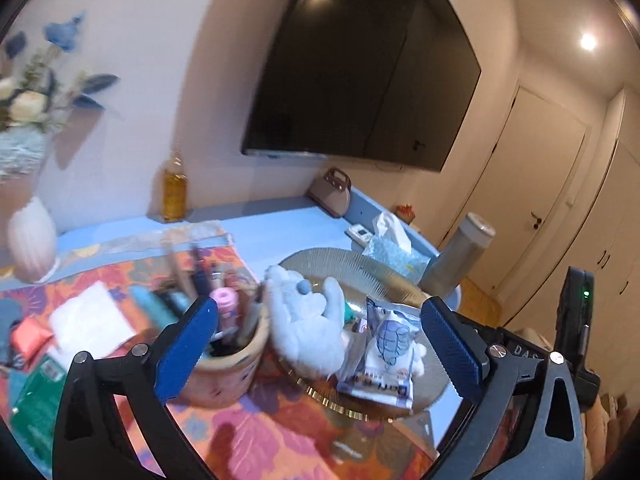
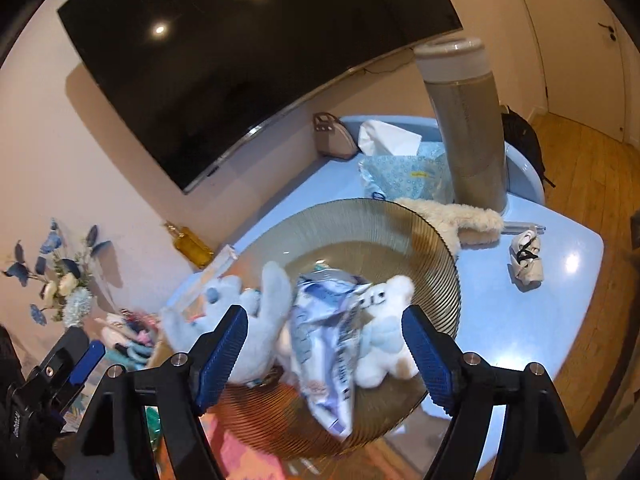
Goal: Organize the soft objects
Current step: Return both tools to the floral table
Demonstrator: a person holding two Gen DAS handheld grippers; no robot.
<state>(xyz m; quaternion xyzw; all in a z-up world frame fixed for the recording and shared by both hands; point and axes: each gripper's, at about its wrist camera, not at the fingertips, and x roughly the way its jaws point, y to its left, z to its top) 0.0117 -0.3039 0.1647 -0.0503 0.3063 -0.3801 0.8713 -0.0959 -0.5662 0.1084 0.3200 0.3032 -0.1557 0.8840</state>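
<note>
A ribbed amber glass plate [image 2: 432, 240] [image 1: 352, 268] on the blue table holds a pale blue plush toy [image 2: 260, 316] [image 1: 308, 320], a blue-white soft packet [image 2: 324, 344] [image 1: 390, 352] and a white-and-blue plush [image 2: 384, 344]. A cream fluffy item [image 2: 456, 216] lies at the plate's far rim, and a small beige bundle with a black tie [image 2: 526, 258] lies on the table to the right. My right gripper [image 2: 324, 360] is open and empty above the plate's near side. My left gripper [image 1: 320, 352] is open and empty, hovering above the plate and a pen cup.
A pen cup [image 1: 232, 368] full of pens stands left of the plate on a flowered cloth [image 1: 260, 432]. A tall grey canister [image 2: 464, 120], a tissue pack [image 2: 404, 168], a small handbag [image 2: 334, 136], an oil bottle [image 1: 175, 188] and a flower vase [image 1: 32, 236] stand around.
</note>
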